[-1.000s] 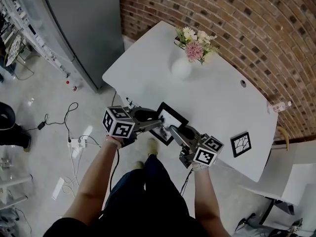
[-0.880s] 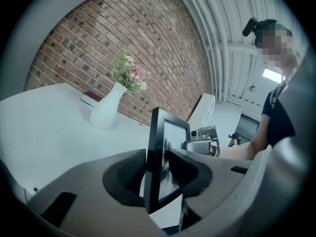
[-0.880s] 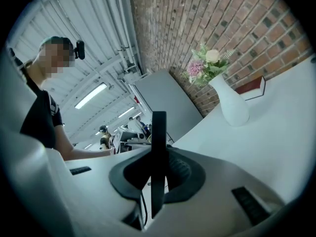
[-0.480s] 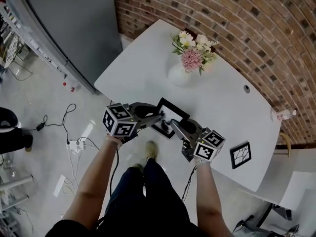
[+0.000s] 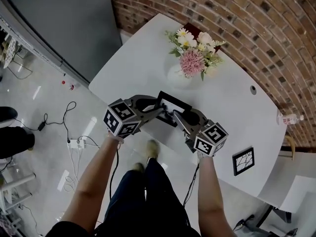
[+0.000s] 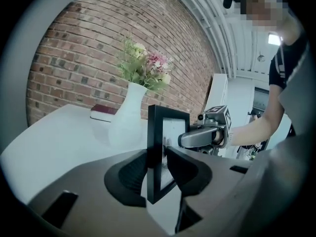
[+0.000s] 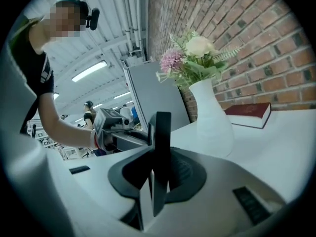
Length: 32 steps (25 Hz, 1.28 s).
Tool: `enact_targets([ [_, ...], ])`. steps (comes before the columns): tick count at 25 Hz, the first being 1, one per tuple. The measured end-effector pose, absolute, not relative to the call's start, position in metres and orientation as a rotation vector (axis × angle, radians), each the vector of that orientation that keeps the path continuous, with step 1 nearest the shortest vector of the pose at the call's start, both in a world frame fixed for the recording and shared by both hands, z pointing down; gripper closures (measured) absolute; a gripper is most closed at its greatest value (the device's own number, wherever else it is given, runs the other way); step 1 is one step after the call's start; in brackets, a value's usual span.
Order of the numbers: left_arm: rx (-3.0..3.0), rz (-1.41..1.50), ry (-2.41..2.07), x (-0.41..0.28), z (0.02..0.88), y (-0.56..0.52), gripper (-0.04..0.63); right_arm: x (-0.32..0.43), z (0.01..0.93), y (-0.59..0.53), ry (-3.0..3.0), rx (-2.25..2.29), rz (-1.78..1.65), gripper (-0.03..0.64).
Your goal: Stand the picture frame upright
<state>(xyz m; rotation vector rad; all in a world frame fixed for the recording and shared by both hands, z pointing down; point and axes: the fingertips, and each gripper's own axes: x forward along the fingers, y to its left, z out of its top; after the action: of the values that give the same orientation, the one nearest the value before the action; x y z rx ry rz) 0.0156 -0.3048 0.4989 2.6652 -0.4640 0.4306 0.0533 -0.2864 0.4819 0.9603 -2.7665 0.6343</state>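
You're mid-stand: picture frame (image 5: 173, 102) is upright, just on your side of the vase (image 5: 178, 75). Left tool (image 5: 160, 112) pinches one side edge and has just tightened. Right tool (image 5: 176, 116) grips the other and has just eased. Next: seat the frame on the bench (image 5: 133, 68) and release only once it's steady.

Black picture frame (image 5: 173, 101), white tabletop (image 5: 133, 68) and vase (image 5: 177, 77), pink-and-cream flowers (image 5: 192, 62), reddish-brown brick wall (image 5: 256, 28) with pale mortar lines.

Left tongs (image 5: 160, 113) point toward two o'clock, right tongs (image 5: 174, 116) toward ten, both gripping the picture frame (image 6: 153, 132). The left jaws have just been closing, the right jaws opening.
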Motion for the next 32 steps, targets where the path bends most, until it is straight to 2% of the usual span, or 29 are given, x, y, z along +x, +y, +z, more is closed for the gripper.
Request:
enact_targets([
  [13,2.674,0.474,-0.532,0.028,0.516,-0.356,0.456,0.068,0.499,-0.338,-2.738,1.025,0.523,0.541],
  [21,2.692,0.452,-0.576,0.035,0.519,-0.378,0.45,0.073,0.502,-0.36,-2.648,1.08,0.313,0.531],
  [32,2.711,0.473,-0.631,0.04,0.52,-0.402,0.448,0.083,0.508,-0.383,-2.552,1.219,0.266,0.5],
])
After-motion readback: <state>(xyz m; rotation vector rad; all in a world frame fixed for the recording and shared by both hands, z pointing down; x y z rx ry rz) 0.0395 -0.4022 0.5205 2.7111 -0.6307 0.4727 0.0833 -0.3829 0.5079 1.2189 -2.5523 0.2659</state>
